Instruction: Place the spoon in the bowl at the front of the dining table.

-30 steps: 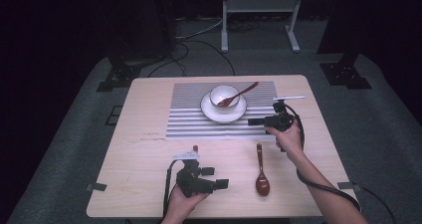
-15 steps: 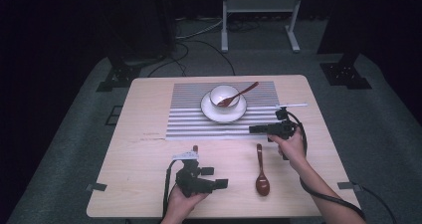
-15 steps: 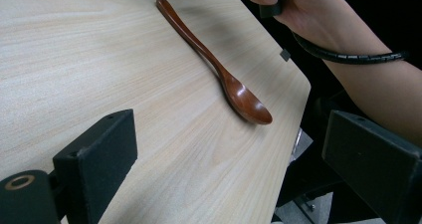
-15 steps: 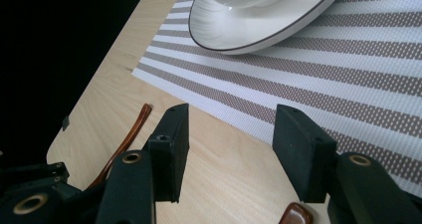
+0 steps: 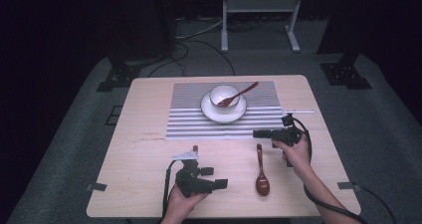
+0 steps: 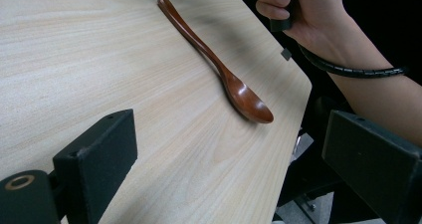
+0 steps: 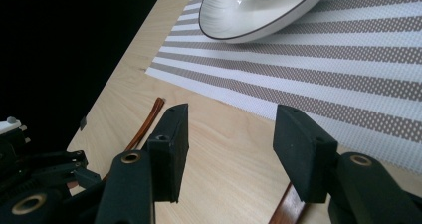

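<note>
The wooden spoon [image 5: 262, 170] is a dark reddish-brown, glossy piece with a long slim handle and an oval bowl; it lies flat on the bare wood of the table [image 5: 139, 159], near the front edge, handle pointing toward the striped placemat [image 5: 189, 119] and bowl end toward the person. In the left gripper view it runs diagonally, its bowl [image 6: 249, 102] close to the table's edge. The right gripper [image 5: 256, 133] hovers just above the spoon's handle tip with its jaws spread and nothing between them; in its own view the handle end [image 7: 284, 209] peeks out low between the jaws. The left gripper [image 5: 225, 183] rests on the table to the left of the spoon, jaws wide apart and empty. On the placemat a white cup [image 5: 224, 96] on a saucer [image 5: 214, 113] holds a second spoon [image 5: 241, 92]. Compared with a second ago, the right gripper has come off the placemat's near edge toward the person and sits closer to the spoon's handle; the left gripper and the spoon lie as before.
</note>
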